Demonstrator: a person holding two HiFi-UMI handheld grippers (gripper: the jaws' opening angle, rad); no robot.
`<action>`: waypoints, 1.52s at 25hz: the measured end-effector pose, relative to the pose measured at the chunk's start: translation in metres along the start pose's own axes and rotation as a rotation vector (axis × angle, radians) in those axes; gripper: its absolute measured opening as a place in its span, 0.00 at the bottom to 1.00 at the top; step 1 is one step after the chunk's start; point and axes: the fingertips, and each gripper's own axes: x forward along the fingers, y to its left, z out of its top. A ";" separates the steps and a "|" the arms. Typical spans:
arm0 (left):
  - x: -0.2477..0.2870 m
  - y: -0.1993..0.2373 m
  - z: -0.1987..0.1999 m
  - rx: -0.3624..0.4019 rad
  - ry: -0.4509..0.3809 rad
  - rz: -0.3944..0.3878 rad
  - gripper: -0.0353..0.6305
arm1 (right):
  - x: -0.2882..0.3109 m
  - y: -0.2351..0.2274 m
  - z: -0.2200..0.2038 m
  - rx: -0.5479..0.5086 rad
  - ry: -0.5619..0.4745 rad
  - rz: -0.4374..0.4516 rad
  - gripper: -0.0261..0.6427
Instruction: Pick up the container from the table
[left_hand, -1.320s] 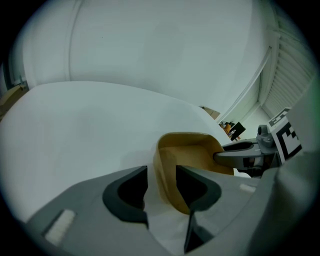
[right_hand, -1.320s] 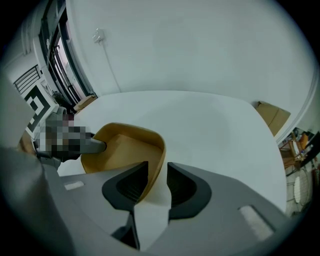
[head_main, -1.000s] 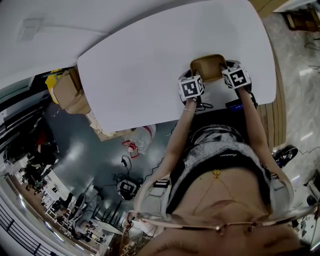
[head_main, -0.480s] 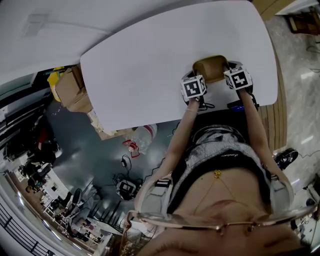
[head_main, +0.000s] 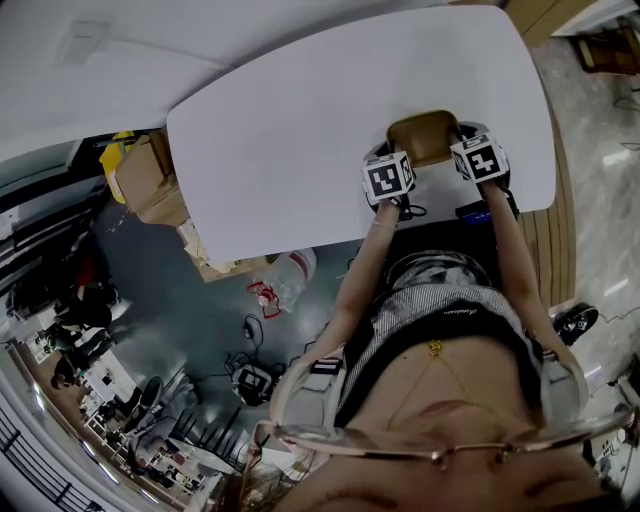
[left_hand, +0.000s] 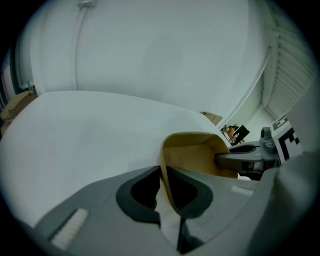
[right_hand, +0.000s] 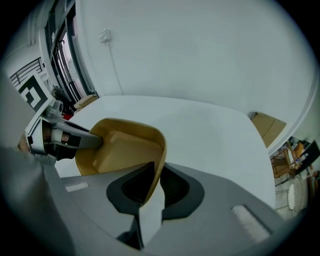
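Observation:
A tan, open-topped container (head_main: 426, 136) sits near the white table's (head_main: 300, 130) near edge, between my two grippers. My left gripper (left_hand: 165, 187) is shut on the container's left rim (left_hand: 165, 165), with the wall pinched between its jaws. My right gripper (right_hand: 152, 187) is shut on the opposite rim (right_hand: 159, 160) in the same way. Each gripper shows in the other's view: the right gripper (left_hand: 250, 159) at the container's far side, the left gripper (right_hand: 60, 137) likewise. The container (right_hand: 125, 150) is empty inside.
The table's near edge runs just behind the grippers, against the person's body. Cardboard boxes (head_main: 145, 180) and a plastic bag (head_main: 285, 275) lie on the floor left of the table. A white wall (left_hand: 160, 50) stands beyond the table's far edge.
The grippers and the container between them have shifted slightly right and a little down in the head view; both grips stay the same.

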 end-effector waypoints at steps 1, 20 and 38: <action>-0.003 0.000 0.002 0.003 -0.007 -0.001 0.10 | -0.003 0.001 0.002 -0.004 -0.007 -0.002 0.14; -0.078 -0.013 0.034 0.074 -0.151 -0.019 0.10 | -0.071 0.025 0.040 -0.010 -0.176 -0.037 0.13; -0.151 -0.030 0.080 0.137 -0.328 -0.048 0.10 | -0.140 0.043 0.085 -0.040 -0.362 -0.096 0.13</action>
